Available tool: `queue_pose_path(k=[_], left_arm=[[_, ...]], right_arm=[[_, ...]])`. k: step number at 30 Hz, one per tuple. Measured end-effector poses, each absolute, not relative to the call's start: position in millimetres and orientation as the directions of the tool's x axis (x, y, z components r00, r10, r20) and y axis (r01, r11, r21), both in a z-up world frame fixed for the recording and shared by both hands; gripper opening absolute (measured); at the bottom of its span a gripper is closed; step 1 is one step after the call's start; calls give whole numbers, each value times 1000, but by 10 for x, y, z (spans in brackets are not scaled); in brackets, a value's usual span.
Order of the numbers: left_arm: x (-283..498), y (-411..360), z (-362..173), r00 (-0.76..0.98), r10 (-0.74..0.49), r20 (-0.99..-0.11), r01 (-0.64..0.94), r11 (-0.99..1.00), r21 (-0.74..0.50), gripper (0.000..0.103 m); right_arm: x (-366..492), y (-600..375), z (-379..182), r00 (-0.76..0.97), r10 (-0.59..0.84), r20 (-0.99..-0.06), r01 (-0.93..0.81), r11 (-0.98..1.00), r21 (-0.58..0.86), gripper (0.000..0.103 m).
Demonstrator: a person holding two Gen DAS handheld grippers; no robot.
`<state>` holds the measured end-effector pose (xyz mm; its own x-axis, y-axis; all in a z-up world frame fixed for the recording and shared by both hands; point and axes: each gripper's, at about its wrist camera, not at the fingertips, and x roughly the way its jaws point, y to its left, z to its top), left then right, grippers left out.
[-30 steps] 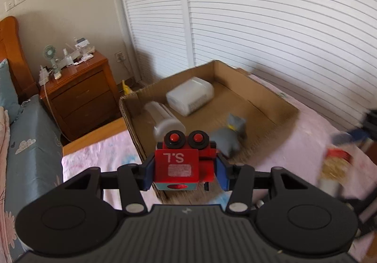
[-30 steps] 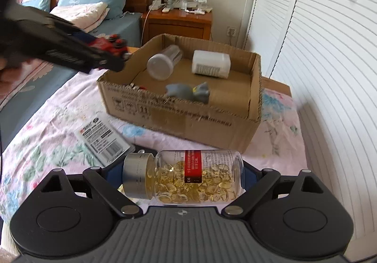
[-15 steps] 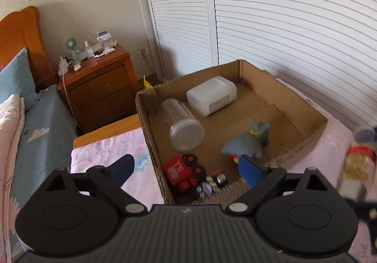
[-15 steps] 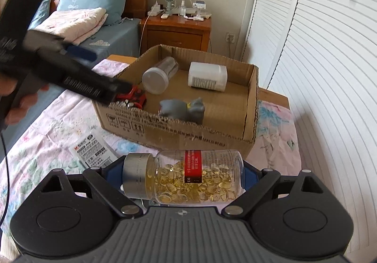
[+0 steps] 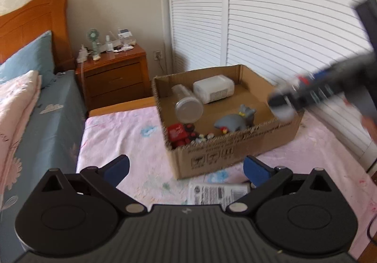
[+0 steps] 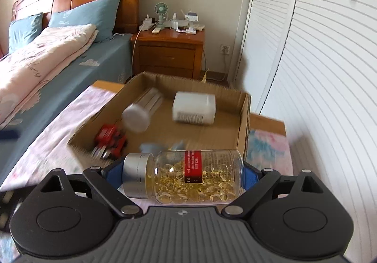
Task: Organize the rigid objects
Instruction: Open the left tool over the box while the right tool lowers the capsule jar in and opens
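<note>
A cardboard box [image 5: 235, 152] stands on the bed and holds a clear jar [image 5: 187, 104], a white bottle [image 5: 213, 91], a grey toy [image 5: 235, 119] and a red toy train [image 5: 180, 134]. My left gripper [image 5: 186, 170] is open and empty, pulled back in front of the box. My right gripper [image 6: 182, 176] is shut on a clear capsule bottle [image 6: 188, 177] with a silver cap, held sideways above the box's near wall [image 6: 242, 135]. The right gripper shows blurred at the box's right side in the left wrist view [image 5: 306, 95].
A flat white packet [image 5: 216, 193] lies on the pink floral sheet in front of the box. A wooden nightstand [image 5: 115, 79] with a fan and clutter stands behind. Pillows and a quilt [image 6: 42, 55] lie to the left. White louvred doors [image 5: 271, 15] run along the right.
My left gripper opened, dropped the red train into the box's near left corner and drew back. My right gripper carried the capsule bottle forward, up to the box.
</note>
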<state>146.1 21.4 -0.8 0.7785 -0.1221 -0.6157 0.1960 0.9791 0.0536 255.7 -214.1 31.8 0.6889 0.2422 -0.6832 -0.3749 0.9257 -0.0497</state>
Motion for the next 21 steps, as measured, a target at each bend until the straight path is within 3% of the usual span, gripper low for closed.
queue_pose_path(k=[11, 13, 21], left_arm=[[1197, 262, -52, 781, -114, -614, 175, 984, 40, 102], [1186, 275, -57, 780, -118, -614, 173, 984, 30, 102], [1162, 284, -89, 776, -120, -619, 176, 984, 29, 102]], right_arm=[[3450, -1895, 264, 691, 200, -695, -327, 944, -53, 96], [3494, -1886, 265, 708, 196, -678, -320, 946, -60, 103], [3275, -1963, 295, 712, 171, -681, -290, 955, -64, 103]])
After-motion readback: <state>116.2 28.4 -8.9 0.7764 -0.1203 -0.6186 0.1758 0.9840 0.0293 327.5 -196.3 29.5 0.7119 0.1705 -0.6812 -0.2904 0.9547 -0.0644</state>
